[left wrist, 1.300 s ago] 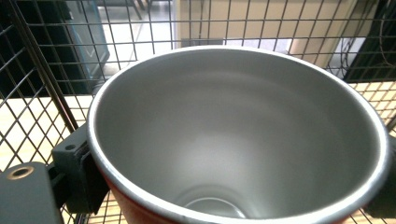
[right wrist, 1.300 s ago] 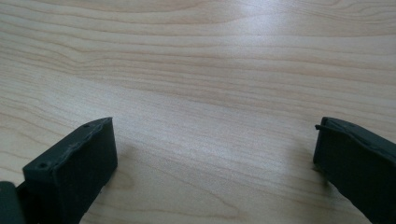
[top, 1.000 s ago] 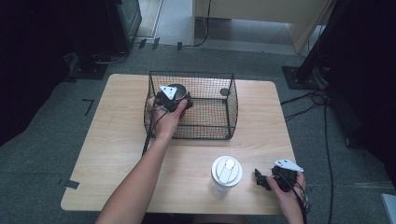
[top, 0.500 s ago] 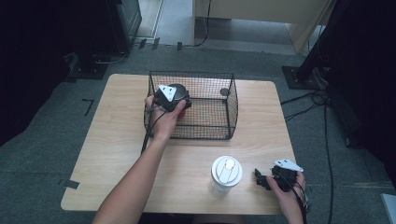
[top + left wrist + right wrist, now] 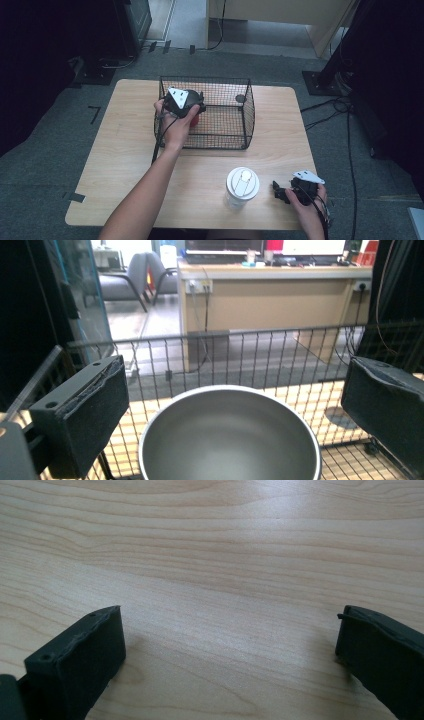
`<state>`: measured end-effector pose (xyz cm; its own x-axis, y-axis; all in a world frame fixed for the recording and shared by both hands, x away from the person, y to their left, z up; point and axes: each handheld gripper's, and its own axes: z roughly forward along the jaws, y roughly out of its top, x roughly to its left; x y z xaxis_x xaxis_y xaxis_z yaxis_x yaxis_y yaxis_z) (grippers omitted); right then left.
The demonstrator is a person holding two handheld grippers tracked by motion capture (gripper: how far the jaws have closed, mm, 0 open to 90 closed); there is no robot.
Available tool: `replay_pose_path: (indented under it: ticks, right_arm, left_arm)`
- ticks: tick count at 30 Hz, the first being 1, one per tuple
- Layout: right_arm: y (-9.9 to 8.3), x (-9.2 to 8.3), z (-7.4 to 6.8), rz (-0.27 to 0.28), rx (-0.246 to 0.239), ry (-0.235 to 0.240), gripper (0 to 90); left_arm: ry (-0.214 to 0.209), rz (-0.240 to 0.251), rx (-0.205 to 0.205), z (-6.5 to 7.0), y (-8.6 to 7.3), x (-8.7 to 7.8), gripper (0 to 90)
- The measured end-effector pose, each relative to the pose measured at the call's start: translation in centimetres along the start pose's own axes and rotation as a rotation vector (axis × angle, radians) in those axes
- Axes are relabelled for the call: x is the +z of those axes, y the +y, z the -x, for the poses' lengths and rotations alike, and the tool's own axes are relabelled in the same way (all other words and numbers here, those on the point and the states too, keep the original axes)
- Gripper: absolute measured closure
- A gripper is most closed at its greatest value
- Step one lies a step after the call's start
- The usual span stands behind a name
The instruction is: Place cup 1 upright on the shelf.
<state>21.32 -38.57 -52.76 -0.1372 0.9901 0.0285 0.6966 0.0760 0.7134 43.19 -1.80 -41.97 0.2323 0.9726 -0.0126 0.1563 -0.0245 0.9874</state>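
A pale wooden counter point(image 5: 125, 150) with rounded corners is set on grey carpet, with a beige desk and dark stands seen beyond it. One black wire basket point(image 5: 220, 112) of rectangular shape is placed at the far middle of the counter. The left gripper point(image 5: 192, 111) is held over the basket's left end, just inside its left wall. In the left gripper view one round grey metal bowl point(image 5: 230, 435) is seen low between the jaws, which are spread wide and touch nothing; the basket's far mesh wall point(image 5: 240, 355) is raised behind the bowl. In the high view the bowl is hidden by the hand and gripper, and a red object point(image 5: 194, 120), too covered to be told, is glimpsed beneath them. A small dark round piece point(image 5: 240, 98) is seen at the basket's far right corner.

One clear cup with a white round lid point(image 5: 242, 186) is stood near the counter's near edge, well apart from the basket. The right gripper point(image 5: 281, 192) is rested just beside it to the right, on bare wood point(image 5: 210, 555), its jaws wide apart and empty. Two grippers are counted.
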Motion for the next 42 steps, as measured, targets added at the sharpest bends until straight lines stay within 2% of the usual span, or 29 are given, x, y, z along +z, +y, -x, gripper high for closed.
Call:
replay_pose_path:
  ticks: [6, 11, 15, 19, 22, 27, 28, 33, 34, 35, 36, 42]
  right_arm:
    - [0.0, 0.0, 0.0, 0.0, 0.0, 0.0, 0.0]
    - [0.0, 0.0, 0.0, 0.001, -0.004, 0.001, 0.0]
    - [0.1, 0.1, 0.0, 0.001, -0.007, 0.002, 0.0]
    - [0.1, 0.1, -0.1, 0.001, -0.007, 0.002, 0.0]
    - [0.1, 0.1, -0.1, 0.001, -0.007, 0.002, 0.0]
    - [0.1, 0.1, -0.1, 0.001, -0.007, 0.002, 0.0]
    - [0.1, 0.1, -0.1, 0.0, -0.007, 0.002, 0.0]
    - [0.1, 0.1, -0.1, 0.001, -0.007, 0.002, 0.0]
    - [0.1, 0.1, -0.1, 0.001, -0.007, 0.002, 0.0]
    - [0.1, 0.1, -0.1, 0.001, -0.007, 0.002, 0.0]
    - [0.1, 0.1, -0.1, 0.001, -0.007, 0.002, 0.0]
    - [0.1, 0.1, -0.1, 0.001, -0.007, 0.002, 0.0]
  left_arm:
    - [-0.006, 0.03, -0.012, -0.3, 0.5, -0.2, 0.0]
    - [-0.036, 0.056, -0.022, -0.2, 1.2, -0.9, 0.0]
    - [-0.065, 0.052, -0.009, 0.0, 1.7, -1.6, 0.0]
    - [-0.066, 0.054, -0.002, -0.2, 2.2, -2.3, 0.0]
    - [-0.085, 0.068, -0.019, -0.6, 2.9, -3.3, 0.0]
    - [-0.099, 0.074, -0.02, -1.0, 3.3, -4.6, 0.0]
    - [-0.095, 0.071, -0.011, -1.1, 3.3, -5.4, 0.0]
    - [-0.112, 0.056, -0.021, -1.6, 3.3, -6.7, 0.0]
    - [-0.118, 0.056, -0.018, -1.8, 3.2, -7.4, 0.0]
    - [-0.118, 0.056, -0.018, -1.8, 3.2, -7.4, 0.0]
    - [-0.119, 0.06, -0.018, -2.1, 3.2, -8.3, 0.0]
    - [-0.122, 0.054, -0.011, -2.8, 2.5, -10.5, 0.0]
